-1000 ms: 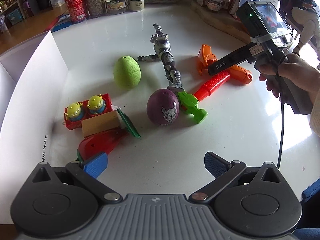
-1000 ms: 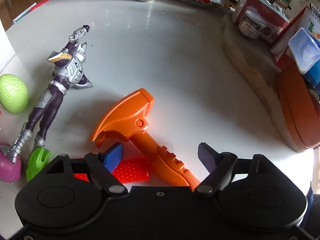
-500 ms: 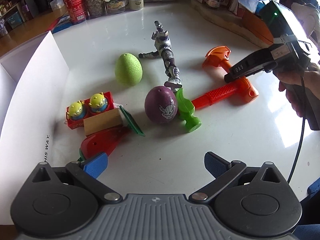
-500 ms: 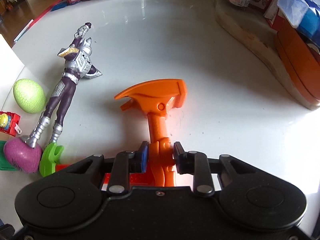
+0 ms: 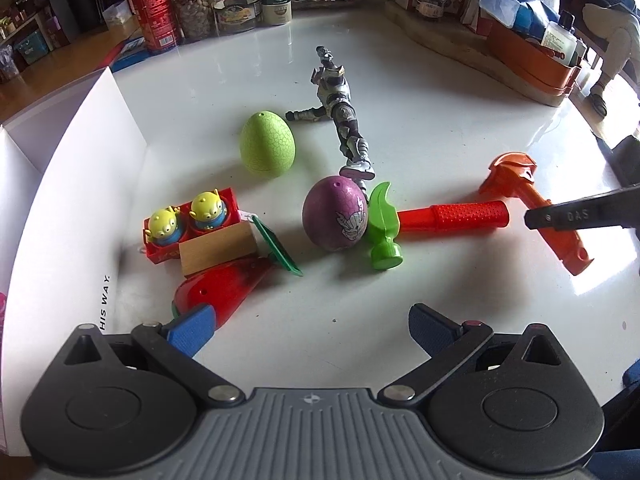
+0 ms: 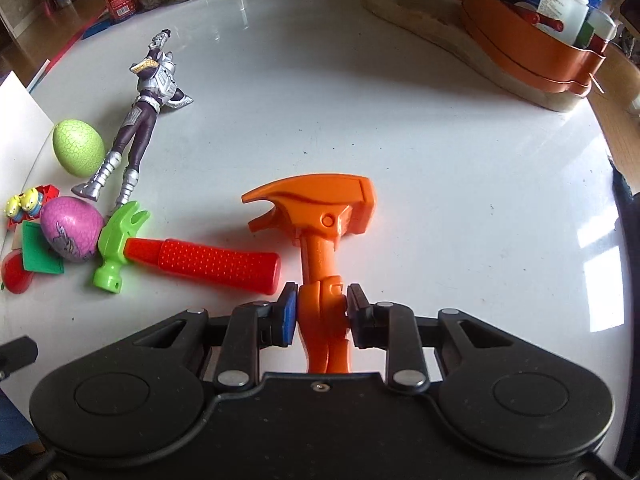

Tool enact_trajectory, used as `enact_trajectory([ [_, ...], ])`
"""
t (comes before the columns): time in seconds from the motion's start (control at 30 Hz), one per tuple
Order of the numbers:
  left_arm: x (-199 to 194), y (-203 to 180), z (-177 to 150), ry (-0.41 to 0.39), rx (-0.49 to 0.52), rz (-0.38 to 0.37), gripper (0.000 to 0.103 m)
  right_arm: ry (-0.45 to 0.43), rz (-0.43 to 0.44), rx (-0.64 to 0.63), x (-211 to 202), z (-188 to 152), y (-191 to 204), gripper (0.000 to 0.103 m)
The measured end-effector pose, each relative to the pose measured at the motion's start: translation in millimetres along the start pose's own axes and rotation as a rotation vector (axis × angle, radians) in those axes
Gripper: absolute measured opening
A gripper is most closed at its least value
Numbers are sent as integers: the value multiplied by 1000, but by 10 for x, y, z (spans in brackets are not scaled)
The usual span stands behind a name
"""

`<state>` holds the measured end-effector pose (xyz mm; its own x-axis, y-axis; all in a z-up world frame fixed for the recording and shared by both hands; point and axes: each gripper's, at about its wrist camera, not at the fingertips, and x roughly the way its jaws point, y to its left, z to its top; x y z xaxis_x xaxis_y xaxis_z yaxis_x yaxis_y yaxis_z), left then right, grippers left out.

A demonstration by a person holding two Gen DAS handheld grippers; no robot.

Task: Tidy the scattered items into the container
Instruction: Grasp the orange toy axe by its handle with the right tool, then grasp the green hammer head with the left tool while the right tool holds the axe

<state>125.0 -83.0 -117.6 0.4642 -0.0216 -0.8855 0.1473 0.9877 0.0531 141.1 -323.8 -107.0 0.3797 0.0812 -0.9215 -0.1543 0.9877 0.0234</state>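
My right gripper [image 6: 322, 307] is shut on the handle of an orange toy axe [image 6: 318, 216], which the left wrist view shows lifted at the far right as the orange toy axe [image 5: 520, 184]. A green-headed hammer with a red handle [image 6: 188, 258] lies just left of it. A purple egg [image 5: 335, 218], a green egg [image 5: 267, 147] and a silver action figure [image 5: 340, 114] lie mid-table. Two alien figures in a red block [image 5: 188, 220], a wooden block [image 5: 218, 248], a green card [image 5: 276, 246] and a red toy [image 5: 220, 288] sit beside the white box [image 5: 60, 184]. My left gripper [image 5: 310, 326] is open above bare table.
Jars and cans [image 5: 192, 10] line the table's far edge. A wooden board with an orange tray of bottles [image 5: 532, 60] stands at the far right. A seated person [image 5: 612, 28] is beyond the table at the right.
My right gripper closed on the orange axe's handle, then carried it to the right, away from the red-handled hammer. The hammer turned a little. The left gripper stayed put.
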Motion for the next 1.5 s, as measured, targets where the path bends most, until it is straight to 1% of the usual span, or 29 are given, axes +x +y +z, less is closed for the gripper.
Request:
enact_trajectory([
  [0.13,36,60,12,14,-23,-4,102,-40,24,20,-121,-139,-108,28],
  [0.2,67,67,37,17,-17,15,102,-51,37,27,-128,-195,-174,28],
  [0.27,105,67,82,22,-13,25,102,-53,48,28,-136,-78,-159,27],
  [0.4,161,17,207,16,-18,57,102,-48,69,33,-98,-112,-183,27],
  [0.43,181,-14,236,13,-12,60,101,-48,73,34,-106,-118,-188,27],
  [0.57,337,-128,294,20,0,83,90,-43,87,44,-87,-120,-208,27],
  [0.6,389,-143,306,25,-2,90,89,-43,88,44,-83,-123,-205,27],
  [0.67,501,-151,322,37,-8,89,83,-40,91,47,-79,-132,-201,27],
  [0.77,578,-157,335,24,1,95,77,-43,93,44,-80,-136,-190,27],
  [0.8,593,-159,344,24,3,97,77,-44,94,45,-81,-137,-193,27],
  [0.9,604,-125,371,19,-9,78,77,-41,101,48,-68,-135,-207,27],
  [1.03,605,-50,419,16,-37,26,76,-34,101,50,-41,-129,-237,27],
  [1.13,630,-83,460,20,-12,26,76,-30,103,56,-25,-129,-253,27],
  [1.2,641,-112,492,15,-3,40,71,-30,101,55,-22,-129,-251,27],
  [1.23,648,-125,507,13,3,48,67,-30,102,54,-22,-128,-249,27],
  [1.3,657,-162,529,12,18,58,64,-31,103,54,-21,-125,-245,27],
  [1.37,647,-191,533,18,15,41,52,-32,103,54,-22,-126,-239,27],
  [1.4,648,-195,541,21,13,32,50,-32,103,54,-23,-125,-237,27],
  [1.43,653,-197,545,23,8,24,46,-31,103,54,-21,-124,-235,27],
  [1.47,656,-201,545,22,7,27,32,-32,103,55,-19,-122,-234,27],
  [1.5,654,-205,523,20,13,37,13,-32,104,57,-17,-120,-233,27],
])
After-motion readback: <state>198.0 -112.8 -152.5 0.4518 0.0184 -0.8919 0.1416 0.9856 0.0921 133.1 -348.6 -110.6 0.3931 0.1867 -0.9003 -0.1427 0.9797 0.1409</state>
